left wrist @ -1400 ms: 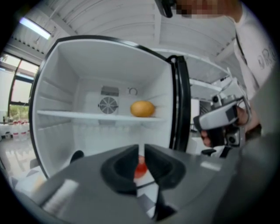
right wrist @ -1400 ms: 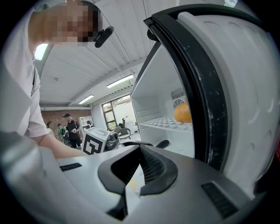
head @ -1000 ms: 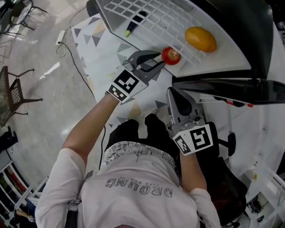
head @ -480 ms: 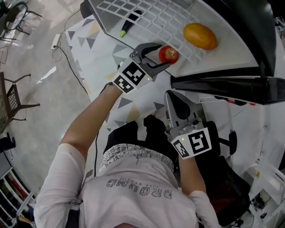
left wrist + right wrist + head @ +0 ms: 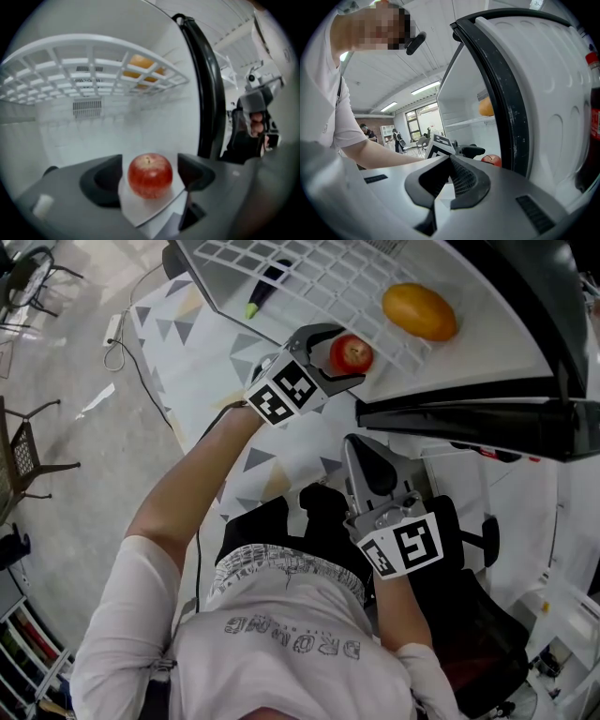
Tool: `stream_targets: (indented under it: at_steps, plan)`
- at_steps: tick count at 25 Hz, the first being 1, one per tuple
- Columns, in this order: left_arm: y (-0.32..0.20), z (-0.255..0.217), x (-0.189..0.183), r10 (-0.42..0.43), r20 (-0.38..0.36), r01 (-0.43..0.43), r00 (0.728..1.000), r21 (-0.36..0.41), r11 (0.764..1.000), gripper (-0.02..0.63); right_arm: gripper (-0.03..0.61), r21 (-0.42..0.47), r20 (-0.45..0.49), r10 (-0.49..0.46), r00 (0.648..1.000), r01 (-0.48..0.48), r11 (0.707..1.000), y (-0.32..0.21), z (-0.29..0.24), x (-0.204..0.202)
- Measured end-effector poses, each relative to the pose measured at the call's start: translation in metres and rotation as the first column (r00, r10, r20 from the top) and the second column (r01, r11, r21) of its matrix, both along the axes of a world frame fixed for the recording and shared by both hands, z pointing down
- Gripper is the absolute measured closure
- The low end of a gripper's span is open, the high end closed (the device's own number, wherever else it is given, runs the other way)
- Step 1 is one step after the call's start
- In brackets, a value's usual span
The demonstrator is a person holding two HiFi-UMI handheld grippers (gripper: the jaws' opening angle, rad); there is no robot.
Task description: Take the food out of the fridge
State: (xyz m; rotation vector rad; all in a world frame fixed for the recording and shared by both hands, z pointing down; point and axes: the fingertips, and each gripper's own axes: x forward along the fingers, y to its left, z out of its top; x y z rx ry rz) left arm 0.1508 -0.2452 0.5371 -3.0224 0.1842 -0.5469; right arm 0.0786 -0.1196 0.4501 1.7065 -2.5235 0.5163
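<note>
Fridge white is filling the head view, where my left gripper, whose jaws have just been opening, is now reaching round the red apple it was short of before, an orange fruit lying well apart on the wire rack. Left gripper view is showing the jaws spread either side of the apple, not touching, so I am judging that squeezing comes next, minding the rack overhead. Right gripper view is showing my right gripper pressed together, empty, beside the black-edged fridge door.
</note>
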Motion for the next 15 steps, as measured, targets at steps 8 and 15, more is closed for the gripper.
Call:
stream_targets:
  at_steps: [8,15]
  plan:
    - [-0.003,0.015,0.012,0.006,0.040,-0.006,0.999,0.000,1.000,0.245,0.586,0.011,-0.001,0.009,1.000,-0.009,1.000,0.002,0.004,0.004]
    - [-0.005,0.023,0.016,-0.011,0.055,0.011,0.998,-0.012,1.000,0.247,0.586,0.001,-0.003,0.010,1.000,-0.010,1.000,0.005,0.005,0.012]
